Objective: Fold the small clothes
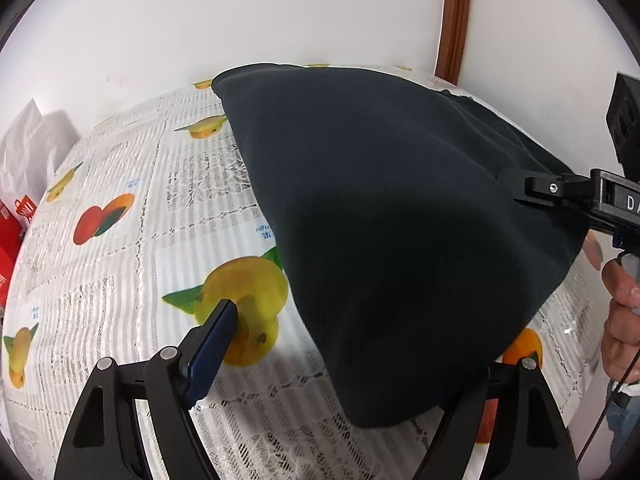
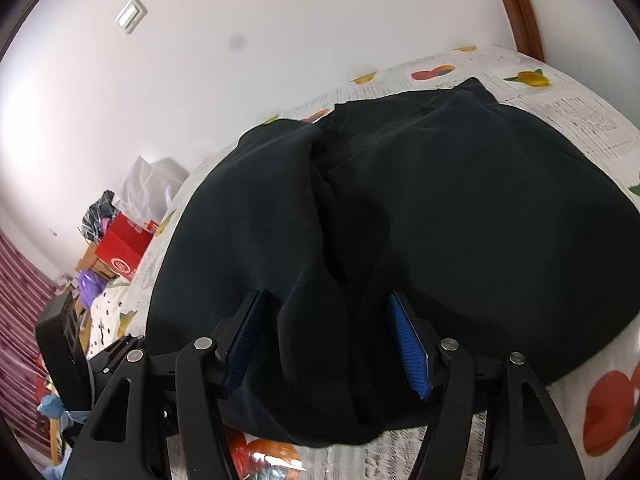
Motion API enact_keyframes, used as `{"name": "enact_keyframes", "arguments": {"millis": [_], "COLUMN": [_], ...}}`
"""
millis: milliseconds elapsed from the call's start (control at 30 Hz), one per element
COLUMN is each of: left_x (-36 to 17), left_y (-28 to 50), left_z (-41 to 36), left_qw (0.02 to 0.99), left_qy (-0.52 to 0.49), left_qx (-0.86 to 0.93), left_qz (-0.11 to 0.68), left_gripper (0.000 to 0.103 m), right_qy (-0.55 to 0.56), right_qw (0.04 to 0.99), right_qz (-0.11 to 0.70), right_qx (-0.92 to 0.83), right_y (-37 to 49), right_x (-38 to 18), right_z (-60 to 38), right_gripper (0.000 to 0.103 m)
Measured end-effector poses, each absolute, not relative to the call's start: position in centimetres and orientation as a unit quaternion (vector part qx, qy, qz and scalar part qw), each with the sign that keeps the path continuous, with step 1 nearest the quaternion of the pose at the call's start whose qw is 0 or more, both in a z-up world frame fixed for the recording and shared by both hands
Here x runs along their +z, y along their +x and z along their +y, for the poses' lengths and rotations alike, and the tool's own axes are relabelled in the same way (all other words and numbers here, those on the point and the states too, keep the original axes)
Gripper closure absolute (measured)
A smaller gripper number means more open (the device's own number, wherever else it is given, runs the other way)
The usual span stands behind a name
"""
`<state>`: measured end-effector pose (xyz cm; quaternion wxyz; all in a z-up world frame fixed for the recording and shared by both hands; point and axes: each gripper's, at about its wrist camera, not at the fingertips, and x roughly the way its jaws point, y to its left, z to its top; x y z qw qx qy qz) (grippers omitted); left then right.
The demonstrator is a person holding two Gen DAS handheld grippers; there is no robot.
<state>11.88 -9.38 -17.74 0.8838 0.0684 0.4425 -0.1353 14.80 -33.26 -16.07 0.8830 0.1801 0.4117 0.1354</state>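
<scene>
Blue ribbed pads of the right hand-held gripper [image 2: 326,344] sit nearest, spread apart, with a raised ridge of the dark garment [image 2: 400,208] lying between them; the pads do not press on the cloth. From the left wrist view, the left hand-held gripper [image 1: 340,344] is also spread wide: one blue pad stands free over a printed lemon, and the other finger is hidden under the garment's near edge, so nothing is pinched there either. That same view shows the right tool reaching in from the side, its tip at the garment's far edge, with a hand [image 1: 618,320] on its handle.

The garment is black or very dark green, lying in a rounded, already doubled heap in the middle of the counter [image 1: 120,240], which wears a white lace-pattern cloth printed with fruit.

The work looks to be between folds: cloth laid down, both tools free. A next move would call for closing on an edge or corner, rather than the middle ridge, and carrying it across.

Beyond the counter's left end, a red carton [image 2: 120,248] stands open with crumpled plastic and paper in it; its exact contents cannot be made out.
</scene>
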Motion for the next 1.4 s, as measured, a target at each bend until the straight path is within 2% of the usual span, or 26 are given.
{"name": "enact_keyframes", "arguments": {"millis": [67,100,133,233,433,500,667,767,833,867,900,933,1133,1400], "left_x": [-17.8,-17.8,-17.8,-18.0,-18.0,-18.0,-17.9,-17.9,-17.7,-17.6,-17.4,-17.3,-16.7,-16.8], "left_y": [12.1,12.2,12.2,12.3,11.9,11.9,11.8,11.6,11.2,11.3,11.2,11.2,11.6,11.7], "left_z": [-9.6,-9.6,-9.8,-9.7,-9.3,-9.4,-9.7,-10.1,-10.5,-10.4,-10.5,-10.5,-7.9,-0.5], "left_qw": [0.883,0.883,0.884,0.887,0.889,0.889,0.889,0.888,0.888,0.887,0.887,0.887,0.892,0.894], "left_qy": [0.066,0.066,0.068,0.07,0.068,0.072,0.072,0.073,0.075,0.075,0.074,0.073,0.045,0.004], "left_qx": [-0.134,-0.133,-0.131,-0.128,-0.124,-0.122,-0.122,-0.137,-0.147,-0.151,-0.155,-0.158,-0.138,-0.091], "left_qz": [0.445,0.445,0.443,0.439,0.435,0.435,0.434,0.432,0.43,0.429,0.429,0.429,0.427,0.44], "left_gripper": [0.023,0.022,0.021,0.021,0.021,0.021,0.023,0.039,0.062,0.068,0.081,0.088,0.093,0.092], "right_qy": [0.175,0.17,0.171,0.167,0.174,0.17,0.151,0.166,0.161,0.158,0.154,0.152,0.145,0.127], "right_qw": [0.881,0.881,0.878,0.889,0.933,0.933,0.911,0.903,0.902,0.902,0.901,0.9,0.895,0.884], "right_qz": [0.415,0.415,0.414,0.384,0.263,0.272,0.366,0.381,0.386,0.388,0.392,0.394,0.405,0.417], "right_qx": [0.149,0.151,0.169,0.183,0.172,0.165,0.113,0.106,0.103,0.103,0.105,0.107,0.118,0.169], "right_y": [15.0,14.9,15.1,14.4,11.5,11.5,13.1,13.4,13.5,13.6,13.9,14.0,16.0,18.9], "right_x": [-16.0,-15.9,-15.9,-14.8,-9.5,-10.0,-15.1,-16.3,-16.2,-16.1,-16.1,-16.1,-16.1,-16.4], "right_z": [-32.8,-32.8,-32.7,-33.0,-36.7,-37.5,-37.6,-37.8,-37.4,-37.1,-36.8,-36.5,-33.4,-26.2], "right_gripper": [0.06,0.064,0.085,0.089,0.09,0.09,0.089,0.089,0.089,0.089,0.089,0.089,0.089,0.089]}}
